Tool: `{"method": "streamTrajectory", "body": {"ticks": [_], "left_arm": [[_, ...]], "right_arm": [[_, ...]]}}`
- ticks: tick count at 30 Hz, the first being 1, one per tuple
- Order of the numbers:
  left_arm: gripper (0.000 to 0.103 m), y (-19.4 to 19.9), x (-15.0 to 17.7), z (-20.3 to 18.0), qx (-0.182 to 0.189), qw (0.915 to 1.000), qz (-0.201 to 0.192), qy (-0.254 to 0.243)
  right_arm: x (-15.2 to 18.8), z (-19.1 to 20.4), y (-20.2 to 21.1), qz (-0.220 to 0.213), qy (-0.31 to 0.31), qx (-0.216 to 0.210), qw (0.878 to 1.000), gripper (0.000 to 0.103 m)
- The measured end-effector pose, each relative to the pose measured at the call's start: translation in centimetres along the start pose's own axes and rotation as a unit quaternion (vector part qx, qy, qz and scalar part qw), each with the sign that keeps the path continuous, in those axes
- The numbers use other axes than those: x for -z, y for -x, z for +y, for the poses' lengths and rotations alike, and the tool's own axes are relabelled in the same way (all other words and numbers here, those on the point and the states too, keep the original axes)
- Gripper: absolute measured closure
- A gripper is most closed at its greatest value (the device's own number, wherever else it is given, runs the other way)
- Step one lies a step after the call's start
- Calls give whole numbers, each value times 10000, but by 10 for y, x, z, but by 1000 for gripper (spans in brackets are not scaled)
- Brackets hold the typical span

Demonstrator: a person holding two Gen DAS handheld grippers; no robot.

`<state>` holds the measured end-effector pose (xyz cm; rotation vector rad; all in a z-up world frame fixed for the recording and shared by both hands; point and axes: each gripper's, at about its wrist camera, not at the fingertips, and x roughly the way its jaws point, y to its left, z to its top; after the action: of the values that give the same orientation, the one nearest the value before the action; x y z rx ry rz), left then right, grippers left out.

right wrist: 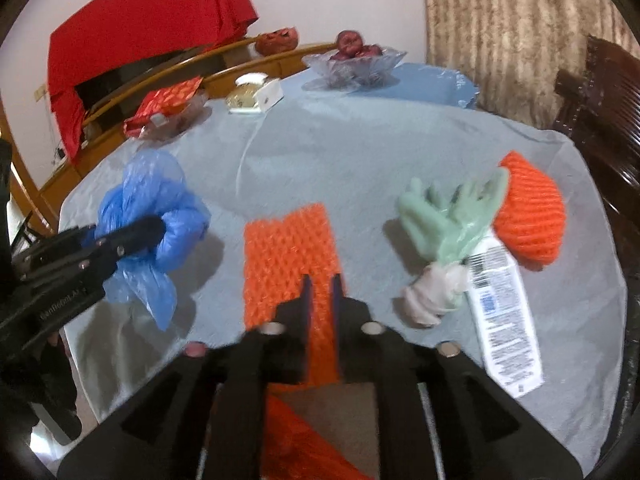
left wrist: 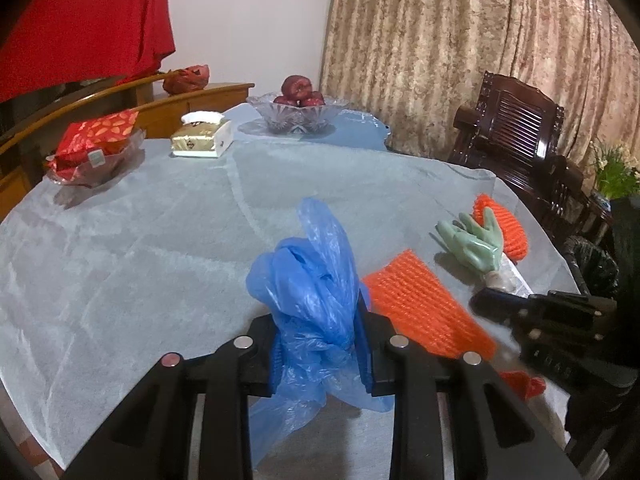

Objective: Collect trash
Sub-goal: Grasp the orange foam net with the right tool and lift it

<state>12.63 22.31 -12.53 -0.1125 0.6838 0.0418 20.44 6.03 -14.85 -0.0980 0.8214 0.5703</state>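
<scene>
Here the left claw (left wrist: 322, 344) (marked "GenRobot.AI") pinches the blue bag (left wrist: 316, 292).

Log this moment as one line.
left hand-held gripper: shut on blue plastic bag | right hand-held gripper: shut on orange foam net

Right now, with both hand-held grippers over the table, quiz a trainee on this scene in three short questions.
1. True or false: the left hand-held gripper is shut on the blue plastic bag.
2. Which item lies partly over the white printed tube? A) tissue box B) green glove C) fruit bowl
3. Fill in: the right hand-held gripper grips the flat ____ foam net.

Key: 1 true. 2 B, the green glove. 3 orange.
</scene>
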Motion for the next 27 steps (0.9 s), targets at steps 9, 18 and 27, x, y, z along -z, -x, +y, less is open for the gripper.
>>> {"method": "streamTrajectory", "body": {"ticks": [9,18,27], "left_arm": [[74,-8,3,15,-74,9998,145,141],[74,-15,0,11,34,9997,203,114],[74,1,-15,-10,155,9999,-22,42]], "right_arm": [[4,-2,-34,547,-64,-194,9983,59],[-5,-5,-21,345,-74,-35,9994,93],[-24,-22,35,-530,-185,273,9981,93]]}}
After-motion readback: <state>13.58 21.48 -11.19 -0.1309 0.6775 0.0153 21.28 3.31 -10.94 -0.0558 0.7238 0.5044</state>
